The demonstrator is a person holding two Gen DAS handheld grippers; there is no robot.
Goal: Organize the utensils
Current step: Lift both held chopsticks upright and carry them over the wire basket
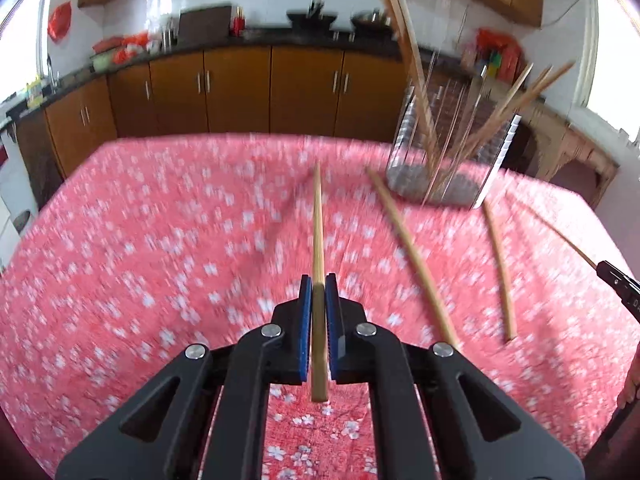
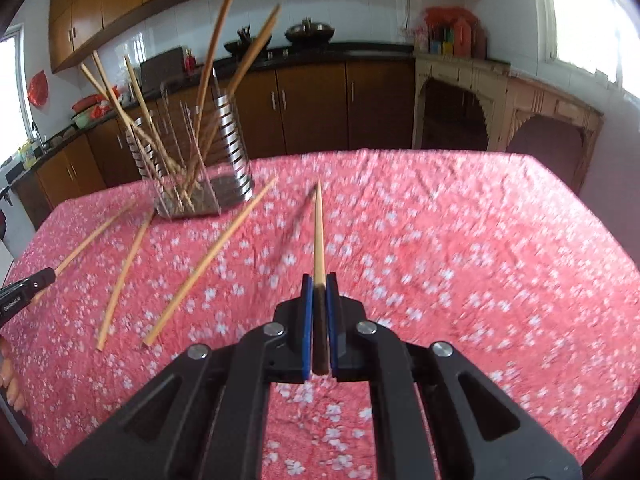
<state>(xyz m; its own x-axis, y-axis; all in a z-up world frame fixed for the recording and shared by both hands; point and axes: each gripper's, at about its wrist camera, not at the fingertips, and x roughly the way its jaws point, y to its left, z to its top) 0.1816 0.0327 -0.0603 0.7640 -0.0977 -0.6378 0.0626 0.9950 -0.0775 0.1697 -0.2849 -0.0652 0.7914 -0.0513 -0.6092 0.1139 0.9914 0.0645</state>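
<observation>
My left gripper (image 1: 319,285) is shut on a pale wooden chopstick (image 1: 318,224) that points forward above the table. In the right wrist view my right gripper (image 2: 319,285) is shut on a dark-ended chopstick (image 2: 318,232), also lifted. A clear holder (image 1: 432,168) (image 2: 180,188) with several chopsticks leaning in it stands at the back. Two loose chopsticks (image 1: 412,256) (image 1: 499,272) lie on the cloth between the grippers, seen as chopsticks (image 2: 208,264) (image 2: 124,276) from the right. Each view catches the other gripper (image 1: 604,269) (image 2: 48,277) at its edge.
A pink floral cloth (image 1: 160,240) (image 2: 480,260) covers the table. A slotted metal cup (image 2: 234,148) stands against the clear holder. Brown cabinets (image 1: 240,92) and a dark worktop run behind. A person's hand (image 2: 12,384) shows at the left edge.
</observation>
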